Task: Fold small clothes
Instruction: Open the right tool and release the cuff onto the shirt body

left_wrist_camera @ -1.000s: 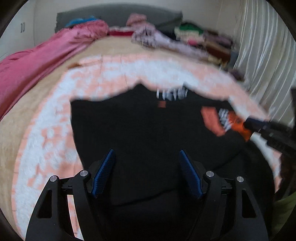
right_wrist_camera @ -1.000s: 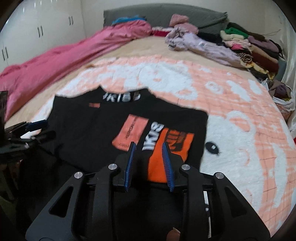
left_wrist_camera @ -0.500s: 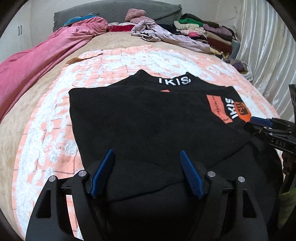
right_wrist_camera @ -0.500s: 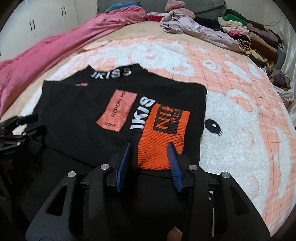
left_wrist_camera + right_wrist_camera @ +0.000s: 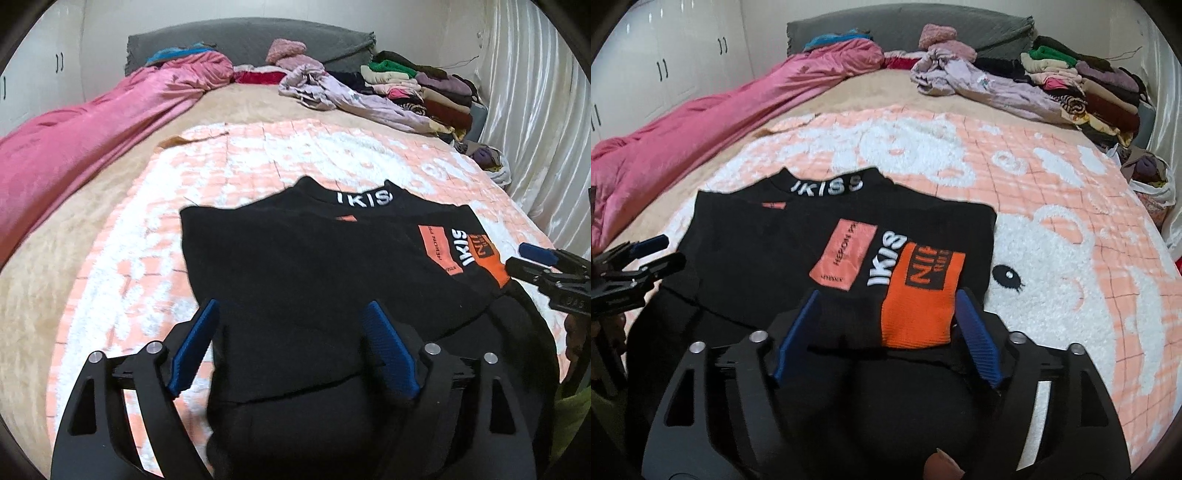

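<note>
The black top lies on a peach and white blanket spread over the bed, its collar with white lettering at the far edge and its near part folded up over the body, so that a pink patch and an orange patch face up on the right half. More black fabric of the same top spills toward the near edge of the bed, below the fold.

The left gripper hangs over the near left part of the top with its blue pads spread wide; they have just been opening further, and only flat black cloth lies beneath the gap, nothing pinched. The right gripper hangs over the near edge of the orange patch, its pads also spread wide after just opening, with the folded cloth lying loose between them and not clamped. Each gripper shows at the edge of the other's view, on opposite sides of the top.

A pink quilt runs along the left side of the bed. At the far right sit a crumpled lilac garment and a pile of folded clothes, in front of a grey headboard.
</note>
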The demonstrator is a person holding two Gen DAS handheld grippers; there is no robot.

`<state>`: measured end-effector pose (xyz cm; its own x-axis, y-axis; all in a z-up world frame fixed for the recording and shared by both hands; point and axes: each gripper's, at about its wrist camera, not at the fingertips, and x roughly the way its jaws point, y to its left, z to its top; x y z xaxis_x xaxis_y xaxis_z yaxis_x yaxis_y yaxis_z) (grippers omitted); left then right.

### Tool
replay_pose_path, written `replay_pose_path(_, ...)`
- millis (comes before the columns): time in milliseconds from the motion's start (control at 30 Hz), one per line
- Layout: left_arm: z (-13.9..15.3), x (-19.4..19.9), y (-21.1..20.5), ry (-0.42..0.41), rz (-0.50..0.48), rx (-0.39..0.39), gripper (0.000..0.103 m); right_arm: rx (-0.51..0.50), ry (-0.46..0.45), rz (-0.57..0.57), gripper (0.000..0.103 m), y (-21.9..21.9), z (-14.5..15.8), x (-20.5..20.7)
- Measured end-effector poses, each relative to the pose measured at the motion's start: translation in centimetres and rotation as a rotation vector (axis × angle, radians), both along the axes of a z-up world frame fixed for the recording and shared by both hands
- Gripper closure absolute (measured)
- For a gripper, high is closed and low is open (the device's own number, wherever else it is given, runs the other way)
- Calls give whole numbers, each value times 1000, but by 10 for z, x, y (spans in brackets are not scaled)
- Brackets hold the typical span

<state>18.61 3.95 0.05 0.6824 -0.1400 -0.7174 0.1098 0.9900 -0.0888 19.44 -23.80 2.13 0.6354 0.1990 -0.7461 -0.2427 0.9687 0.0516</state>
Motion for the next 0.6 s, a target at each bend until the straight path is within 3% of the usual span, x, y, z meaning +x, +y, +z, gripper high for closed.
replay_pose_path(67, 3, -1, 3, -9, 11, 4, 10, 8, -20, -8, 24, -1, 5, -2)
replay_pose_path(200, 8, -4, 6, -19, 21, 9, 5, -3, -42, -27, 13, -2, 9, -3)
replay_pose_path(600, 20, -15, 3, -51, 25, 22, 5, 29, -95, -55, 11, -8, 20, -10)
